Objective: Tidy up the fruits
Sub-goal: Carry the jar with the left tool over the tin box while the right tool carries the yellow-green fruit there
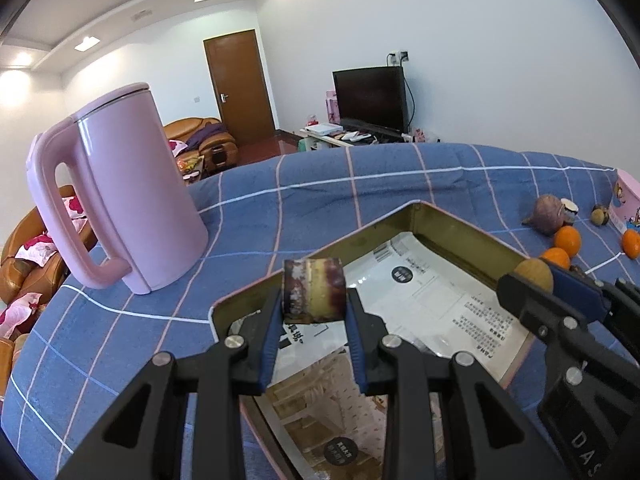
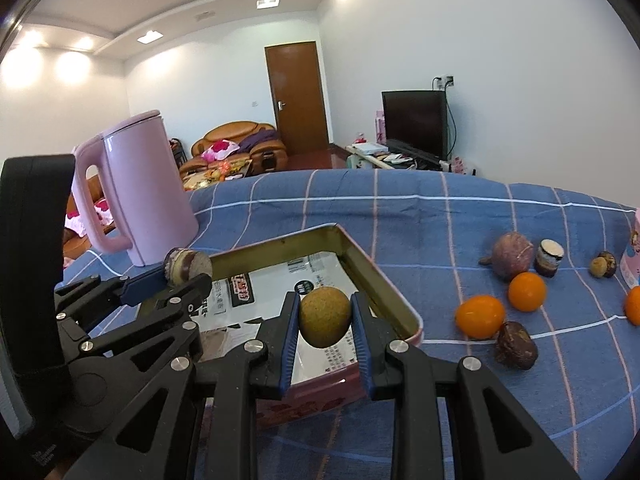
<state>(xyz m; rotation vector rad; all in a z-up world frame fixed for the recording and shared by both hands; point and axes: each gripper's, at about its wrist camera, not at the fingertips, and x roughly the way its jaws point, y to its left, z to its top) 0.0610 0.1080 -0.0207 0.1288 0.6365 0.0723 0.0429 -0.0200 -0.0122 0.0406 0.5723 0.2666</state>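
My left gripper (image 1: 314, 302) is shut on a short purple-and-yellow cut cane piece (image 1: 314, 290), held above the open metal tin (image 1: 452, 220). My right gripper (image 2: 325, 318) is shut on a round brown-green fruit (image 2: 325, 316), held over the tin's (image 2: 394, 300) right side. Each gripper shows in the other's view: the right gripper (image 1: 532, 280) with its fruit (image 1: 534, 274), the left gripper (image 2: 188, 274) with its cane piece (image 2: 188, 265). Loose on the blue checked cloth lie oranges (image 2: 479, 316) (image 2: 527, 291), a purple round fruit (image 2: 512, 255), a dark fruit (image 2: 515, 345) and another cut cane piece (image 2: 549, 258).
A tall pink kettle (image 1: 120, 196) stands on the cloth left of the tin. A pink box (image 1: 628, 200) sits at the far right edge, with a small brown fruit (image 2: 603, 265) near it. The tin is lined with printed paper (image 1: 440, 300). Sofas, a door and a TV are beyond the table.
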